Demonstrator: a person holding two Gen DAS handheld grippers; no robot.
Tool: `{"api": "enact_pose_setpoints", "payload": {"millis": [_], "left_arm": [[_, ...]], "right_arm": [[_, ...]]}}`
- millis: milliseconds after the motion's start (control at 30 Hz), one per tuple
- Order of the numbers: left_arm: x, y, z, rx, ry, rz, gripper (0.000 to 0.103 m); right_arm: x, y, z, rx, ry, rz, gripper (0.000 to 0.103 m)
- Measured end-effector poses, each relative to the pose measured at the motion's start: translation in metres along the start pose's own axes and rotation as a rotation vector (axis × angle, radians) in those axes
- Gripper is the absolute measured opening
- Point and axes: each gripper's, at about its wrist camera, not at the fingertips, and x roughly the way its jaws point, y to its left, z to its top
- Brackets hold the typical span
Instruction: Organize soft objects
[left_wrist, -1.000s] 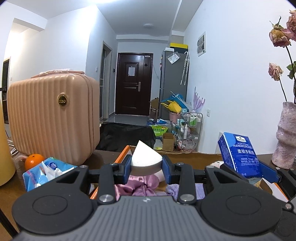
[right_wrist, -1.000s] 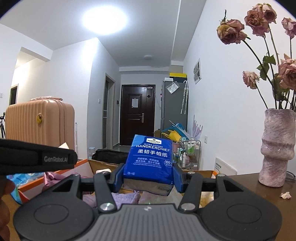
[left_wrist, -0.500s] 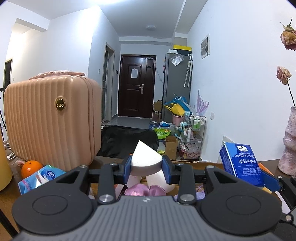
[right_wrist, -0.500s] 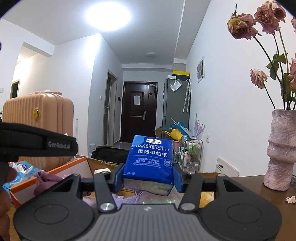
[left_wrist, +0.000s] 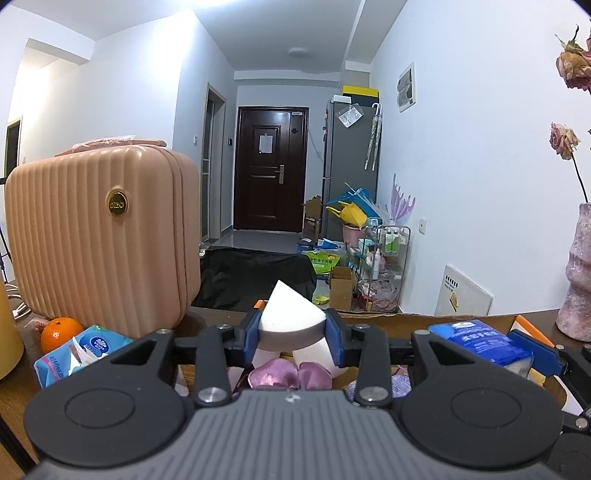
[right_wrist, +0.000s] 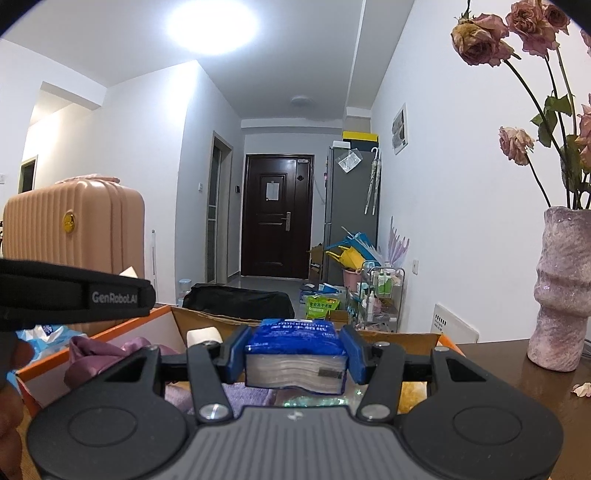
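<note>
My left gripper (left_wrist: 292, 334) is shut on a white wedge-shaped sponge (left_wrist: 288, 317) and holds it above an open cardboard box (left_wrist: 369, 317). Purple satin cloth (left_wrist: 288, 374) and another white sponge (left_wrist: 314, 356) lie in the box below. My right gripper (right_wrist: 295, 354) is shut on a blue handkerchief tissue pack (right_wrist: 295, 360), tipped flat with its end facing the camera, over the same box (right_wrist: 399, 336). The pack also shows in the left wrist view (left_wrist: 480, 341). Purple cloth (right_wrist: 96, 354) and a white sponge (right_wrist: 201, 336) lie inside the box.
A pink ribbed suitcase (left_wrist: 99, 236) stands at the left on the wooden table (left_wrist: 16, 384), with an orange (left_wrist: 59, 330) and a blue wipes pack (left_wrist: 79, 352) beside it. A pink vase (right_wrist: 561, 291) with dried roses stands at the right. The left gripper's strap (right_wrist: 74, 297) crosses the right wrist view.
The right gripper has tipped the tissue pack from upright to flat and lowered it toward the box. The left gripper still holds the sponge and has drawn back slightly.
</note>
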Motion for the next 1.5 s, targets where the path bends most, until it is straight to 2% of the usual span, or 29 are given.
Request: {"api": "enact_pose_setpoints", "payload": {"millis": [67,100,133,167,200,233,300,367,867,1500], "left_arm": [[-0.002,-0.001,0.0,-0.004,-0.003,0.007,0.049],[-0.002,0.0,0.0,-0.008,-0.005,0.006,0.055],[-0.003,-0.001,0.0,-0.011,-0.008,0.008,0.067],[-0.004,0.0,-0.001,-0.011,-0.012,0.011,0.076],[-0.006,0.0,-0.001,-0.012,-0.018,0.019,0.095],[-0.007,0.0,-0.001,-0.013,-0.027,0.029,0.103],[-0.011,0.0,-0.002,-0.011,-0.063,0.063,0.103],[-0.012,0.001,-0.002,-0.006,-0.067,0.064,0.103],[-0.008,0.006,-0.004,-0.019,-0.049,0.093,0.103],[-0.044,0.028,-0.013,-0.031,-0.053,0.145,0.103]], "right_arm": [[0.0,-0.002,0.0,0.008,0.004,0.005,0.056],[0.0,-0.003,0.0,0.011,0.006,0.005,0.064],[0.0,-0.003,0.001,0.014,0.003,0.003,0.075],[-0.001,-0.004,0.001,0.017,-0.004,-0.001,0.08],[-0.002,-0.004,0.001,0.02,-0.015,-0.007,0.088],[-0.003,-0.006,0.002,0.022,-0.026,-0.011,0.092],[-0.004,-0.006,0.002,0.022,-0.038,-0.014,0.098],[-0.005,-0.005,0.001,0.018,-0.045,-0.021,0.103],[-0.008,-0.004,0.001,0.021,-0.058,-0.032,0.103],[-0.049,-0.004,-0.006,-0.002,-0.103,-0.074,0.103]]}}
